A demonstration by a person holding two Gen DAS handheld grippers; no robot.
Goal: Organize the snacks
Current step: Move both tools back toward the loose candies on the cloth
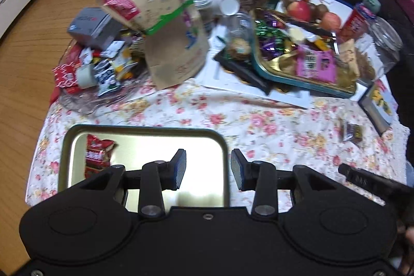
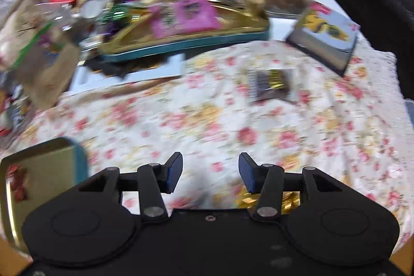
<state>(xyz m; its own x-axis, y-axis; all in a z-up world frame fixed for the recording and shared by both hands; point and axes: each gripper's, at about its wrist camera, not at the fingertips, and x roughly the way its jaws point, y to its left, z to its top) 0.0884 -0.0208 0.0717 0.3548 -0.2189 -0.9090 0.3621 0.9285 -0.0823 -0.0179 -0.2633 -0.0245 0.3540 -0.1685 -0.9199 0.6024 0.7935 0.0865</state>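
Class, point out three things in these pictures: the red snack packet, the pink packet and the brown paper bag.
Red snack packet [image 1: 97, 155], left wrist view, its middle.
Pink packet [image 1: 316, 63], left wrist view, its front.
Brown paper bag [image 1: 178, 53], left wrist view, lower front.

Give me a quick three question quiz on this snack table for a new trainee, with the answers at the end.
1. True or false: the gold tin lid under the left tongs holds one red snack packet.
2. What lies alone on the floral tablecloth ahead of the right tongs? A) dark and gold snack packet B) apple C) glass jar
3. What is gripped in either tongs?

Key: 1 true. 2 A. 3 Nothing; both stand open and empty.
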